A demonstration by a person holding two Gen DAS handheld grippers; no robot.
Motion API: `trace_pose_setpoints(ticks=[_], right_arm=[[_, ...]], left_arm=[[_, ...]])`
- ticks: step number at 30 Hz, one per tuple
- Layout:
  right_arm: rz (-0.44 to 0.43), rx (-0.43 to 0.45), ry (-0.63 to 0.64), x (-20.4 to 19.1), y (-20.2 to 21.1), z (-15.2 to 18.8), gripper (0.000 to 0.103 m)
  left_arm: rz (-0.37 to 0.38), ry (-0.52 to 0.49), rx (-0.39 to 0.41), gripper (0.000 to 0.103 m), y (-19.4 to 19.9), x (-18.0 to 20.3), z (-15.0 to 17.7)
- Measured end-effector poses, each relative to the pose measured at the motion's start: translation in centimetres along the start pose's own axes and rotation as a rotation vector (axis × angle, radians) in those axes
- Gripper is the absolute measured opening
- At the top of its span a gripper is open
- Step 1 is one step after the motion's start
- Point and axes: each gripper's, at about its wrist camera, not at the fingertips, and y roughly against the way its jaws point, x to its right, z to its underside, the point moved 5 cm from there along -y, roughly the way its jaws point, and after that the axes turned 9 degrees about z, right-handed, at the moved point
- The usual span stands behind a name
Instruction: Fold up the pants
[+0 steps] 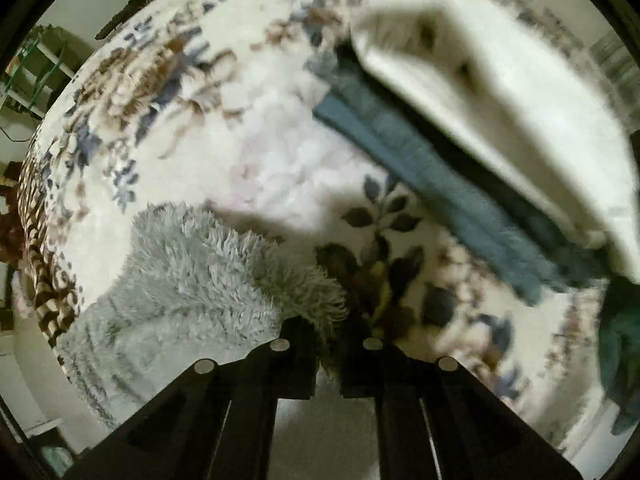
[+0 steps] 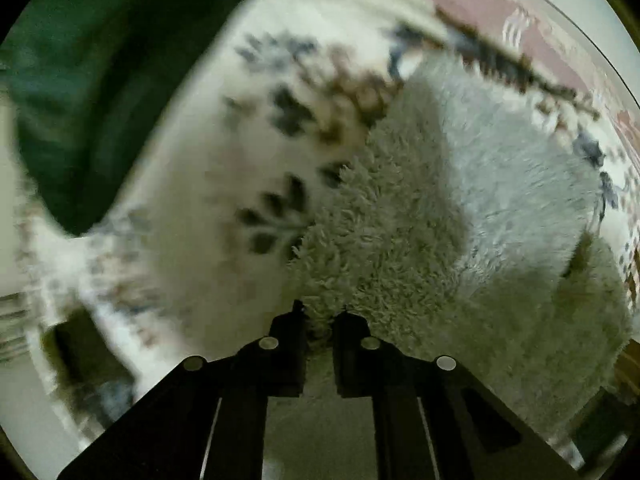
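On the flowered bedspread, the fluffy pale pants are lying spread out, shaggy pile up, and both tools are gripping them at one edge. The left gripper is sitting with its jaws drawn narrow, a tuft of the fleece pinched in the slot between them; the right gripper is likewise nearly closed, with the fabric's rim caught between its tips. In the right wrist view the pants are stretching away across the bed toward its far border, part in shade and part brightly lit. A stack of folded laundry, a cream piece over a blue towel, is resting farther along the bed, and a dark green cloth is lying well apart to the side. Both views are blurring, so the tools are probably moving. This looks like the fold itself: a held edge being carried over the rest of the garment. The next move is calling for both grips keeping level and travelling together, so the edge lands square on the opposite side without bunching.
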Motion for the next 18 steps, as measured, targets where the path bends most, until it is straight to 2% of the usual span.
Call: trace_pose_setpoints(ticks=[4,5,6,8,10,12,15,18], right_arm=[[-0.192,0.109,0.030,0.9,8.3,1.5,0.009],[-0.218,0.128,0.039,1.4,10.4,2.0,0.009],[-0.239,0.145,0.048,2.6,11.9,3.1,0.009],[-0.265,0.158,0.063,5.7,14.2,5.1,0.009],[-0.255,0.158,0.082,9.8,14.8,6.6,0.009],[-0.212,0.144,0.101,14.0,14.2,8.8,0.009],[-0.127,0.066,0.091,20.3,10.0,12.1,0.009],[-0.040,0.008,0.087,25.3,5.6,14.4,0.009]], left_arm=[[0.102,-0.008,0.109,0.004,5.6,-0.2,-0.9],[0.122,-0.014,0.133,0.004,7.5,-0.6,-0.3],[0.136,-0.016,0.146,0.004,7.1,-0.9,-0.7],[0.156,-0.030,0.177,0.004,8.7,-2.9,1.0],[0.163,-0.033,0.189,0.004,8.8,-4.9,3.4],[0.132,-0.044,0.182,0.004,8.6,-7.2,6.8],[0.039,-0.051,0.122,0.004,5.5,-11.7,12.4],[-0.034,-0.016,0.059,0.005,1.6,-15.9,16.0]])
